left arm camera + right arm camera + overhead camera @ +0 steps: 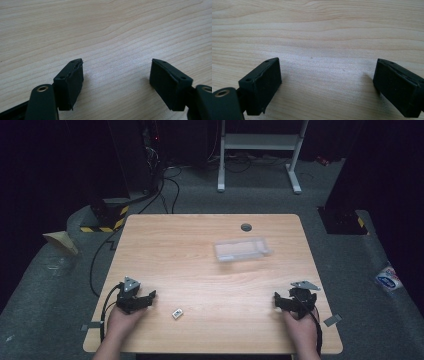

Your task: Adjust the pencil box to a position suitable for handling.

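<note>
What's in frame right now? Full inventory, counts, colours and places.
small block: 1, white, near edge of the table, just right of the left gripper
tray: 1, clear plastic, right of table centre, towards the far side
grommet: 1, grey, far edge of table
table: 1, light wood, centre
white frame: 1, on the floor beyond the table
left gripper: 1, black, near left, jaws open, nothing between them
right gripper: 1, black, near right, jaws open, nothing between them
hands: 2, near edge, one on each gripper

You will find no legible text. The small white block point(177, 313) near the left gripper point(145, 299) bears dark marks too small to read. The packet point(388, 280) on the floor, far right, carries a blue label, unreadable.
</note>
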A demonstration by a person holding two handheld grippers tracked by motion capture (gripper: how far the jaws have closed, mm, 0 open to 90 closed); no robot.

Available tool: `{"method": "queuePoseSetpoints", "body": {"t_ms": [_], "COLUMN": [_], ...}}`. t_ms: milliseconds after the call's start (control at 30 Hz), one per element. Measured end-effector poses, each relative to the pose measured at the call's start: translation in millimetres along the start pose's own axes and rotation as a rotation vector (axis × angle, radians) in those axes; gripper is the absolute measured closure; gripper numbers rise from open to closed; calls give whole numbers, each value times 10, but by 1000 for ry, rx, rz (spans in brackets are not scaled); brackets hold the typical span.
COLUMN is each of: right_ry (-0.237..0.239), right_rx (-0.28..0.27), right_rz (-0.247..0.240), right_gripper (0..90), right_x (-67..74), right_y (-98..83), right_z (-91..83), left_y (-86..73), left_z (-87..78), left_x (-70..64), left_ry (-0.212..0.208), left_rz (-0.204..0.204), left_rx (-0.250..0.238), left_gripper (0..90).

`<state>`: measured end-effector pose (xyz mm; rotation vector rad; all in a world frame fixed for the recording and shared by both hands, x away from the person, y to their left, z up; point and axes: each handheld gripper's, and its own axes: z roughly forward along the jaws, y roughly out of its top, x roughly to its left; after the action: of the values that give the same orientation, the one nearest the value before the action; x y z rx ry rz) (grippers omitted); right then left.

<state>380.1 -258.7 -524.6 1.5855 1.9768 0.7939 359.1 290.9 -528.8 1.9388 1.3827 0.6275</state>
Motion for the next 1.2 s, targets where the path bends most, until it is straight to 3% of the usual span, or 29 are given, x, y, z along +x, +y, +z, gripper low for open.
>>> {"method": "queuePoseSetpoints", "body": {"t_ms": [800,900,1033,1200], "right_ry": [13,19,57,129], "right_rx": [0,0,-30,-101], "right_rz": [-13,-22,-32,-63], "right_gripper": [76,128,181,287], "right_x": [7,15,118,371], "right_y": [-6,-3,16,115], "right_z": [-7,-22,-73,-179], "left_y": [3,3,3,2], "left_z": [2,3,3,2], "left_x": [3,1,0,-2], "left_ry": [-1,-2,-2,-1], "left_rz": [6,4,4,2], "left_rx": [0,0,-1,-1], "left_gripper": [270,269,269,269]}}
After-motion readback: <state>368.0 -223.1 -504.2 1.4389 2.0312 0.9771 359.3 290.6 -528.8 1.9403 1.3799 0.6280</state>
